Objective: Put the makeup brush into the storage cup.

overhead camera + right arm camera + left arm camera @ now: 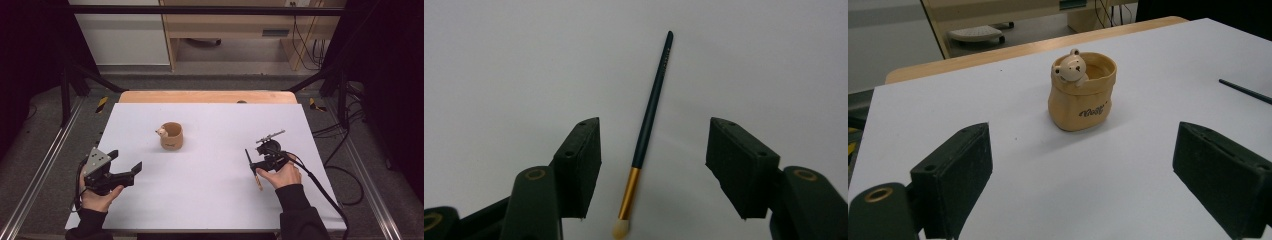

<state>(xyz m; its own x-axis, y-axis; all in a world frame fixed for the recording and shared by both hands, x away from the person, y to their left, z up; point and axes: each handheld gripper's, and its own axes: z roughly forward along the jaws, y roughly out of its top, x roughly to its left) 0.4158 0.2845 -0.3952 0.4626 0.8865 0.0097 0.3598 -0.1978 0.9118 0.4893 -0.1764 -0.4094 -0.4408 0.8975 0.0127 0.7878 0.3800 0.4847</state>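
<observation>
Brush (650,107) flat on bench (210,185), ungrasped, between spread jaws of right gripper (654,167); left gripper (1083,182) released, facing empty bear cup (1082,92); pickup and placing pending

Dark teal brush (651,100) with gold ferrule; tan cup (1081,95), cream bear.

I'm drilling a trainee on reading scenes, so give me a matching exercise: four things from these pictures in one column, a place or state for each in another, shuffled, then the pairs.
Things:
1. bear pot
2. brush
3. left tongs
4. right tongs

Places or states:
A. lying flat on the white sheet, pale tip nearest the camera
B. open, poised over the brush
C. upright near the middle of the sheet
D. open, aimed at the pot from a distance

Pairs: 1-C, 2-A, 3-D, 4-B
</observation>
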